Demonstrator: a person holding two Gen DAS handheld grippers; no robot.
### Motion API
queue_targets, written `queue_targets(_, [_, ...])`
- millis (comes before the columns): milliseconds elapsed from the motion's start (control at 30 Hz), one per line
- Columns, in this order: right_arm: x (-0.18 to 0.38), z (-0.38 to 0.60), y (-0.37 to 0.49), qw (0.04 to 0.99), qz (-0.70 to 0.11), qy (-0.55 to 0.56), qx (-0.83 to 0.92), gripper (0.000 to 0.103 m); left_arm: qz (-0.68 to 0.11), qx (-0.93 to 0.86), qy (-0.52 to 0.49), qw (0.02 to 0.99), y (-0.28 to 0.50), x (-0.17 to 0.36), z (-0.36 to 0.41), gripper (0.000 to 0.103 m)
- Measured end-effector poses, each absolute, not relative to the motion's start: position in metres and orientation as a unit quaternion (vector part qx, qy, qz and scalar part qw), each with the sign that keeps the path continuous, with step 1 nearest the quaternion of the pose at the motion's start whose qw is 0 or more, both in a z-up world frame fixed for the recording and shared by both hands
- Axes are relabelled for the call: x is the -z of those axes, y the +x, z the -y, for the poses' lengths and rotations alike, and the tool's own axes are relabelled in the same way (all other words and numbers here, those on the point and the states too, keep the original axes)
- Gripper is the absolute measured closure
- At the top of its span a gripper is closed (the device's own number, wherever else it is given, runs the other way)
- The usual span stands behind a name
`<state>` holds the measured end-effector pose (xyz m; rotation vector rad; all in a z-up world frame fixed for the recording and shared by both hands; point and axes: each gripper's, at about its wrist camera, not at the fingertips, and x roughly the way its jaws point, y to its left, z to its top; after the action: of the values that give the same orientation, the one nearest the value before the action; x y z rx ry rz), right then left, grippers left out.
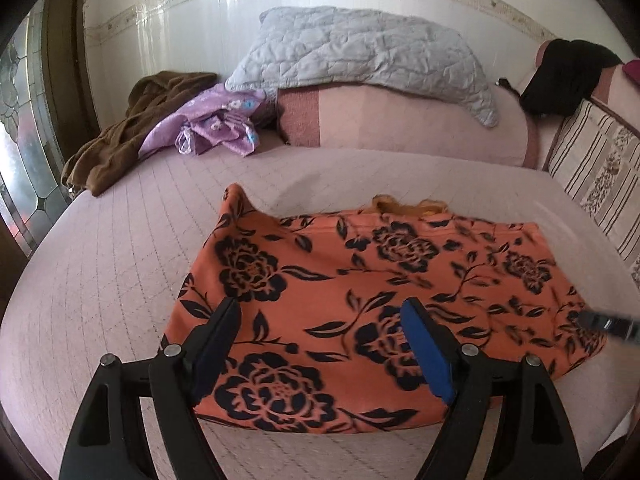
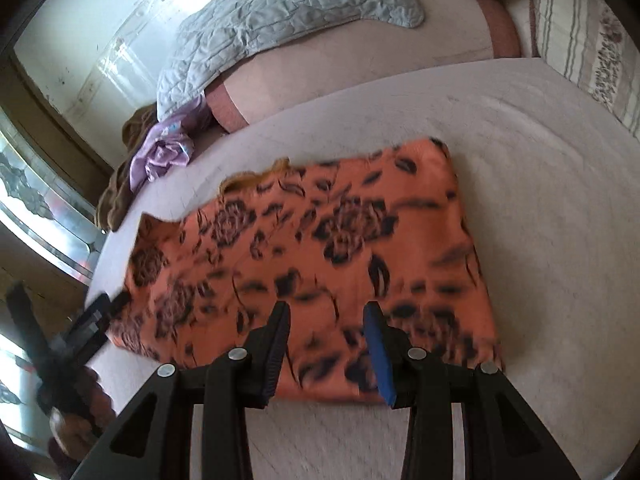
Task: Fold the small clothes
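An orange garment with black flower print [image 1: 360, 292] lies folded flat on the pink bed; it also shows in the right wrist view [image 2: 320, 248]. My left gripper [image 1: 322, 308] is open and empty, hovering over the garment's near left part. My right gripper [image 2: 328, 312] is open and empty, over the garment's near edge. The right gripper's tip shows blurred at the garment's right edge in the left wrist view [image 1: 608, 324]. The left gripper shows at the garment's left edge in the right wrist view [image 2: 96, 316].
A brown garment [image 1: 132, 132] and a purple flowered garment [image 1: 216, 124] lie heaped at the bed's far left. A grey quilted pillow [image 1: 360, 52] rests on a pink bolster [image 1: 400, 120]. A black garment [image 1: 568, 76] hangs over the striped headboard [image 1: 600, 168]. A stained-glass window [image 1: 24, 152] is at left.
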<state>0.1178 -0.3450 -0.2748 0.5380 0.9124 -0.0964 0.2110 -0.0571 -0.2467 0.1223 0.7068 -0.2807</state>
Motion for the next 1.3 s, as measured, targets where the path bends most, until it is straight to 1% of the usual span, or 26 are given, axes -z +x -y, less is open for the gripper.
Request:
queue_targets(100, [0.287, 0.341, 0.114, 0.854, -0.449, 0.256, 0.053, 0.061, -0.334, 0.132, 0.073, 0.930, 0.207, 0.245, 0.065, 0.020])
queue_targets(233, [0.318, 0.335, 0.124, 0.832, -0.501, 0.231, 0.055, 0.061, -0.335, 0.131, 0.085, 0.929, 0.209, 0.249, 0.072, 0.020])
queue_targets(333, [0.308, 0.337, 0.124, 0.840, -0.489, 0.230, 0.051, 0.061, -0.338, 0.129, 0.089, 0.928, 0.211, 0.253, 0.075, 0.020])
queue_targets(400, [0.297, 0.343, 0.124, 0.851, -0.461, 0.246, 0.054, 0.061, -0.337, 0.126, 0.093, 0.928, 0.213, 0.254, 0.075, 0.020])
queue_targets(533, [0.286, 0.342, 0.134, 0.860, -0.438, 0.261, 0.035, 0.061, -0.342, 0.122, 0.096, 0.927, 0.219, 0.258, 0.076, 0.020])
queue_targets(633, [0.292, 0.325, 0.147, 0.858, -0.449, 0.249, 0.011, 0.061, -0.344, 0.115, 0.102, 0.926, 0.223, 0.262, 0.076, 0.020])
queue_targets(700, [0.307, 0.309, 0.158, 0.848, -0.475, 0.237, -0.007, 0.061, -0.348, 0.112, 0.104, 0.925, 0.225, 0.265, 0.076, 0.020])
queue_targets(767, [0.319, 0.293, 0.163, 0.845, -0.497, 0.199, 0.000, 0.061, -0.350, 0.108, 0.108, 0.924, 0.226, 0.267, 0.077, 0.020])
queue_targets(833, [0.317, 0.284, 0.164, 0.855, -0.493, 0.164, 0.003, 0.061, -0.350, 0.106, 0.112, 0.924, 0.225, 0.268, 0.077, 0.020])
queue_targets(967, [0.305, 0.294, 0.152, 0.860, -0.463, 0.215, -0.004, 0.061, -0.341, 0.106, 0.118, 0.927, 0.219, 0.265, 0.076, 0.020])
queue_targets(1100, [0.291, 0.291, 0.140, 0.880, -0.431, 0.201, -0.001, 0.061, -0.343, 0.102, 0.115, 0.927, 0.217, 0.263, 0.072, 0.020])
queue_targets(1200, [0.286, 0.294, 0.131, 0.883, -0.420, 0.209, 0.002, 0.061, -0.358, 0.101, 0.106, 0.922, 0.220, 0.266, 0.068, 0.020])
queue_targets(1300, [0.291, 0.302, 0.126, 0.878, -0.423, 0.224, 0.022, 0.061, -0.390, 0.093, 0.091, 0.912, 0.230, 0.276, 0.063, 0.020])
